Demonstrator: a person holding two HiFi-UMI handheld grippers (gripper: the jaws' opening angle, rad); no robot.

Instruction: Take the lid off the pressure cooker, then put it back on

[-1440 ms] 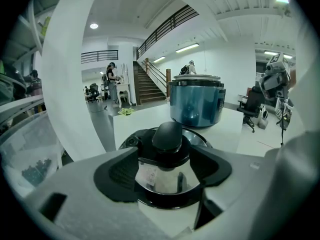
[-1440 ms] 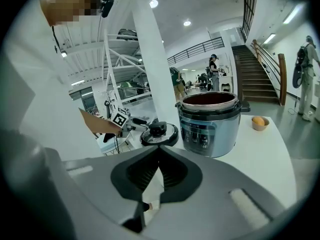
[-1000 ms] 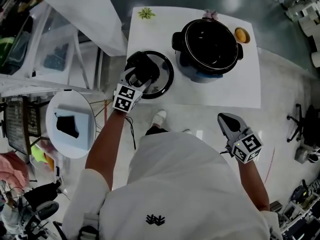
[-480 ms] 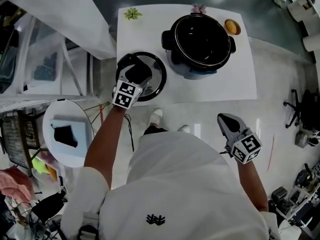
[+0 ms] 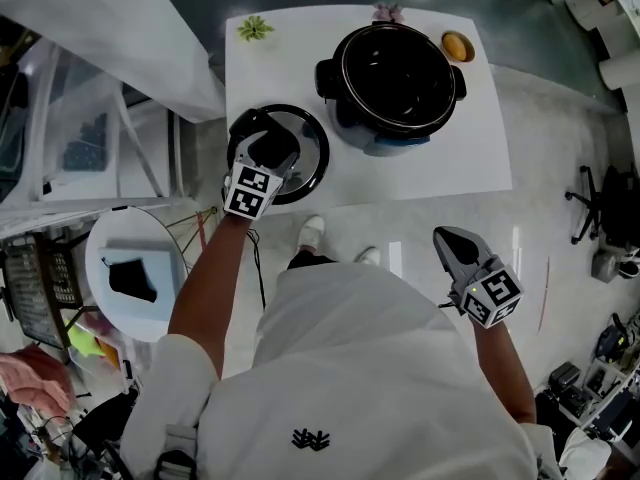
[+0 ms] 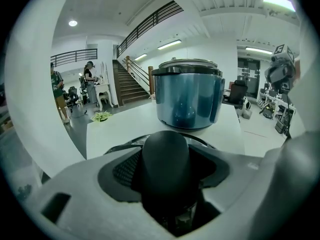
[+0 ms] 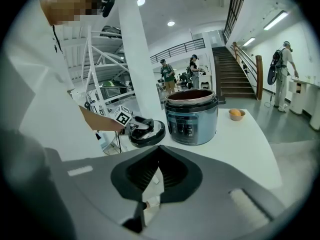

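Observation:
The black round lid lies flat on the white table, left of the open pressure cooker pot. My left gripper reaches down over the lid's middle. In the left gripper view the lid's black handle stands between the jaws, which are closing around it, and the blue pot rises just behind. My right gripper hangs off the table's near edge, shut and empty. The right gripper view shows the lid and the pot from a distance.
A small bowl holding something orange sits at the table's far right corner, a green sprig at the far left. A round white stand is on the floor at the left. Several people stand by the stairs in the background.
My left gripper has crept a little further over the lid's handle and sunk slightly. The right gripper has stayed where it was. The head view has shifted a little.

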